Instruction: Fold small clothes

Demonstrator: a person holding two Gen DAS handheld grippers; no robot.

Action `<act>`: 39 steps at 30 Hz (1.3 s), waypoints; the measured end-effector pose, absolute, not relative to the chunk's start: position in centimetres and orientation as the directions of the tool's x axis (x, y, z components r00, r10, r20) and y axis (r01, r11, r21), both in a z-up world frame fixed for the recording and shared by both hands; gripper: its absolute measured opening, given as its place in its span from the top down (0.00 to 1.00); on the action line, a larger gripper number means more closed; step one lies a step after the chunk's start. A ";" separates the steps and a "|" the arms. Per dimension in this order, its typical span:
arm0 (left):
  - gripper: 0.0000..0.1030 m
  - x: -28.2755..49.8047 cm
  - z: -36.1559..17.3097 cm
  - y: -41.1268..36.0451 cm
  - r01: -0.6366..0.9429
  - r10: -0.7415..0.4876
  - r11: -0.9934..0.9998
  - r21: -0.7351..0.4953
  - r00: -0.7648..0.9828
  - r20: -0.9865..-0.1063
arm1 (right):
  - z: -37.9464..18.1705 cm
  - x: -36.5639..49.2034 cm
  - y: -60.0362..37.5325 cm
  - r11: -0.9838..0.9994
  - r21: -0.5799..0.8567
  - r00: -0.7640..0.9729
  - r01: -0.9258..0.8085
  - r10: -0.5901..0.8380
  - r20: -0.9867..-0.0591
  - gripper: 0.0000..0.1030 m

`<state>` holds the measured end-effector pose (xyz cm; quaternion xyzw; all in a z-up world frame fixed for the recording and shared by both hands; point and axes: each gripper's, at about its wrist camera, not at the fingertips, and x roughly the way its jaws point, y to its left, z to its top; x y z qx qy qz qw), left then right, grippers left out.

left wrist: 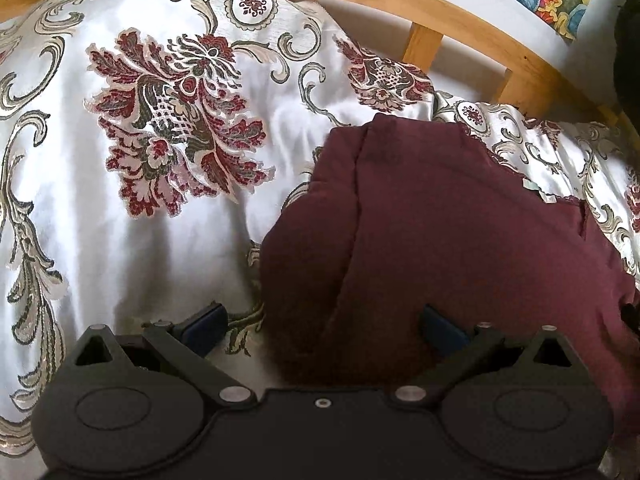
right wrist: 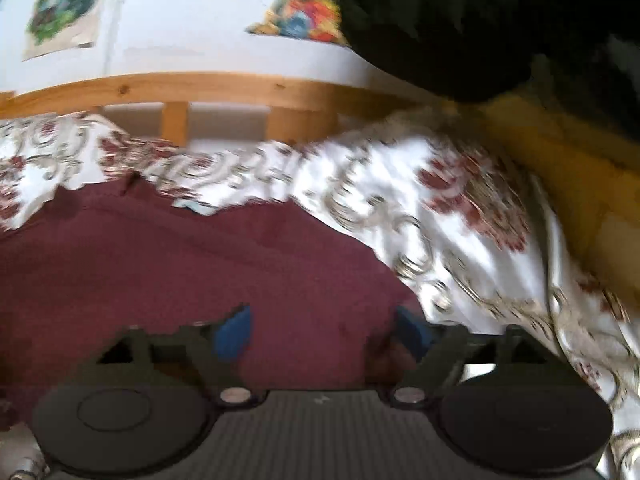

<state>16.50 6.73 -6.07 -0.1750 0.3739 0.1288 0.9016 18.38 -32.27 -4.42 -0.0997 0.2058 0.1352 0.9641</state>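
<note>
My left gripper (left wrist: 322,322) is wide open over the left edge of the red cloth (left wrist: 440,240). My right gripper (right wrist: 324,330) is wide open over it too, holding nothing. The cloth lies on the flowery bedspread (left wrist: 140,160), near the wooden rail (left wrist: 440,24) and white wall (right wrist: 200,20).

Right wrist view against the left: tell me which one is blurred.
Right wrist view: motion-smeared, the bedspread pattern and the maroon garment soft-edged. Left wrist view: sharp, the bedspread's floral motif crisp, fisheye bending the wooden bed rail.
</note>
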 end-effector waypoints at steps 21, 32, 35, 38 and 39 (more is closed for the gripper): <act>0.12 20.2 -4.5 10.0 -0.355 0.087 0.894 -0.274 0.738 -0.670 | -7.6 19.4 -31.4 0.914 -0.050 0.785 -0.403 0.317 -0.532 0.00; 0.30 21.6 -4.9 10.4 -0.142 -0.079 0.957 -0.254 0.713 -0.696 | -7.7 19.4 -31.3 0.914 -0.047 0.784 -0.403 0.319 -0.532 0.00; 0.47 21.4 -4.9 11.4 -0.130 -0.122 0.946 -0.298 0.707 -0.697 | -7.7 19.4 -31.4 0.914 -0.047 0.784 -0.403 0.319 -0.532 0.00; 0.54 20.8 -4.7 12.3 -0.146 -0.159 0.920 -0.365 0.709 -0.686 | -7.7 19.4 -31.4 0.914 -0.046 0.784 -0.403 0.319 -0.532 0.00; 0.55 20.5 -4.6 12.5 -0.151 -0.166 0.913 -0.380 0.712 -0.682 | -7.7 19.5 -31.4 0.914 -0.046 0.784 -0.403 0.319 -0.532 0.00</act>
